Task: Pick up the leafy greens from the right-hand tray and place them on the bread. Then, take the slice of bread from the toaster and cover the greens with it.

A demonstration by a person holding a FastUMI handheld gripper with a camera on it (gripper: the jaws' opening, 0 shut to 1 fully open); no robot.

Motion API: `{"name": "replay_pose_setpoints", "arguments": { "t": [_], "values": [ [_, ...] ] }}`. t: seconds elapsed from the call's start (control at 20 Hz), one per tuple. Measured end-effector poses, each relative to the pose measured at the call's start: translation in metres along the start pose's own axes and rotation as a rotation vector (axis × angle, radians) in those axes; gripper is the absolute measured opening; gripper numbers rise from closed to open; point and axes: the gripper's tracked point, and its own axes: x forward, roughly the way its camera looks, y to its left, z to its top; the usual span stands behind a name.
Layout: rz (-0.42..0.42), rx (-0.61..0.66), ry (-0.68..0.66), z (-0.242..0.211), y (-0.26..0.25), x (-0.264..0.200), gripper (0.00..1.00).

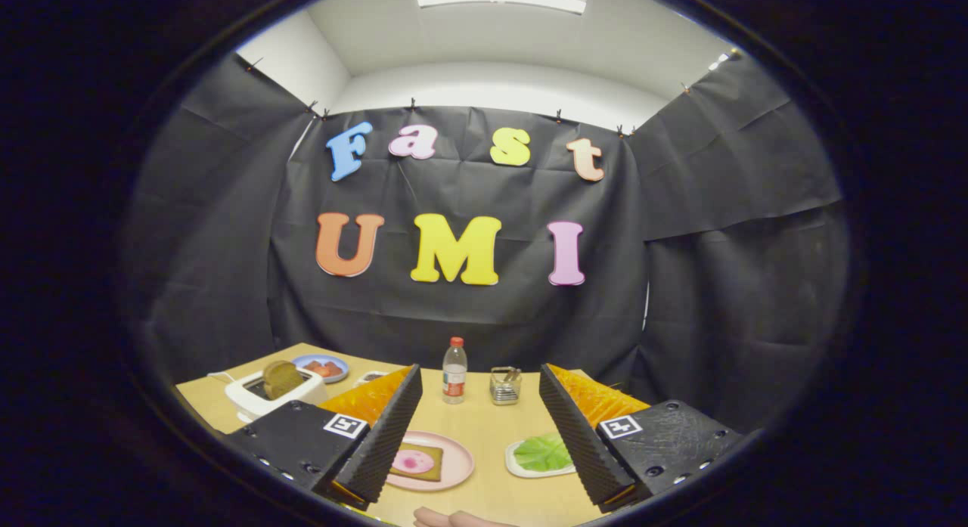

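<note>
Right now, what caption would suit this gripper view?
Open gripper hovers above table: leafy green on right tray, bread on pink plate, toaster holding a slice.

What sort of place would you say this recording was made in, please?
Probably a staged kitchen-style booth: black cloth walls surround a wooden table set with a toaster holding bread, a pink plate and leafy greens. The gripper is open above it.
</note>
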Motion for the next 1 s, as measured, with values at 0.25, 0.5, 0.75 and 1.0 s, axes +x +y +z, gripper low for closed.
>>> {"name": "replay_pose_setpoints", "arguments": {
  "t": [0.25,0.5,0.75,1.0],
  "values": [
    [0.009,0.01,0.127,-0.045,-0.025,0.073,0.96],
    [-0.056,-0.007,0.363,-0.143,-0.078,0.148,0.95],
    [-0.091,-0.061,0.477,-0.207,-0.116,0.185,0.95],
    [-0.15,-0.003,0.6,-0.27,-0.142,0.198,0.96]
  ]
}}
